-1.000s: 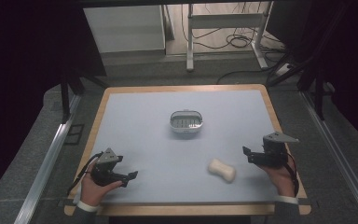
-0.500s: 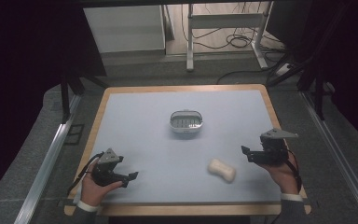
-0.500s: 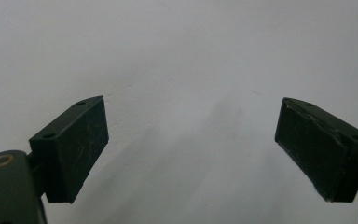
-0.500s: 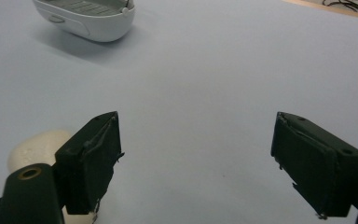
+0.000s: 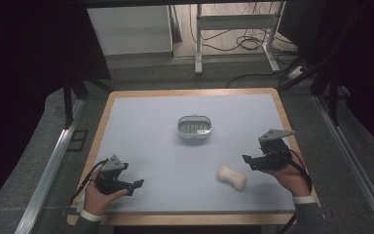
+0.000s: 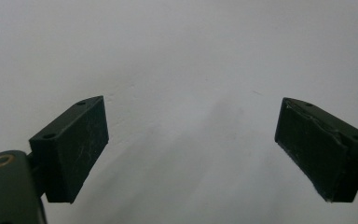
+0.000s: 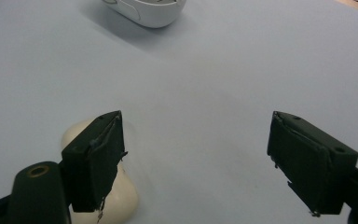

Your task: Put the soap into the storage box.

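- Soap (image 5: pixel 232 177) lies just left of my right gripper (image 5: pixel 247 160), near the desk's front edge toward the right corner; its long axis runs slantwise, from left-back to right-front.
- My right gripper's jaws stand wide with nothing between them; in the right gripper view the soap (image 7: pixel 103 186) sits half behind one jaw, not between the two.
- My left gripper (image 5: pixel 136 185) rests by the front-left corner, also wide and bare, well apart from the soap, so I judge the right hand (image 5: pixel 287 170) the nearer.
- A white dish (image 5: pixel 194 126) stands at the desk's (image 5: pixel 141 122) centre, beyond the soap.
- The top is pale blue-grey, wood-rimmed; dark floor, cables and a metal stand lie behind.
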The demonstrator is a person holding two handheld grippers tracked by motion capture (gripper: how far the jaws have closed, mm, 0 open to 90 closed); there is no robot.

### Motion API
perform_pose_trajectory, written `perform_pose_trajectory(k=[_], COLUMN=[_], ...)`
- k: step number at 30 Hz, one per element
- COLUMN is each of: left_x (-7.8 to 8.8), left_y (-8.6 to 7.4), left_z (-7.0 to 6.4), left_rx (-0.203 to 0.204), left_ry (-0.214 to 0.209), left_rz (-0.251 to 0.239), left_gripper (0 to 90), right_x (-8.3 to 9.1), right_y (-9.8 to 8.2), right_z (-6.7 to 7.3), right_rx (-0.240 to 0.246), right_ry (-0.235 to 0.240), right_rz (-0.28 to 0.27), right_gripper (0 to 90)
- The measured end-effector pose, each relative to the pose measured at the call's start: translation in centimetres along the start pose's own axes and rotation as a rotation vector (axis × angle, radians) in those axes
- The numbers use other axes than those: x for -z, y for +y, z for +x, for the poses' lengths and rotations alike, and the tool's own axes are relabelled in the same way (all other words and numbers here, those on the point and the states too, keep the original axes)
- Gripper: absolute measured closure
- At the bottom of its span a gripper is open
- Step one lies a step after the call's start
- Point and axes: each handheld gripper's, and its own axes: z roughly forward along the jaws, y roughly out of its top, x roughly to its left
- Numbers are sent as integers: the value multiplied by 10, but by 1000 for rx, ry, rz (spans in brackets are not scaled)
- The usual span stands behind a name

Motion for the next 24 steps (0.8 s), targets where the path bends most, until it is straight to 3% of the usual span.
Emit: perform_pose_trajectory(k=[8, 16, 24], left_x=[-2, 0, 2], left_y=[0, 0, 0], left_z=[-1, 0, -1], left_rx=[-5, -4, 6], left_ry=[1, 1, -5], left_rz=[9, 6, -11], left_gripper=[101, 101, 101], right_x=[2, -5, -17], right_y=[18, 23, 26], right_z=[9, 19, 42], right_rx=[49, 69, 144], right_ry=[28, 64, 93], right_rz=[58, 105, 201], right_gripper=[189, 192, 201])
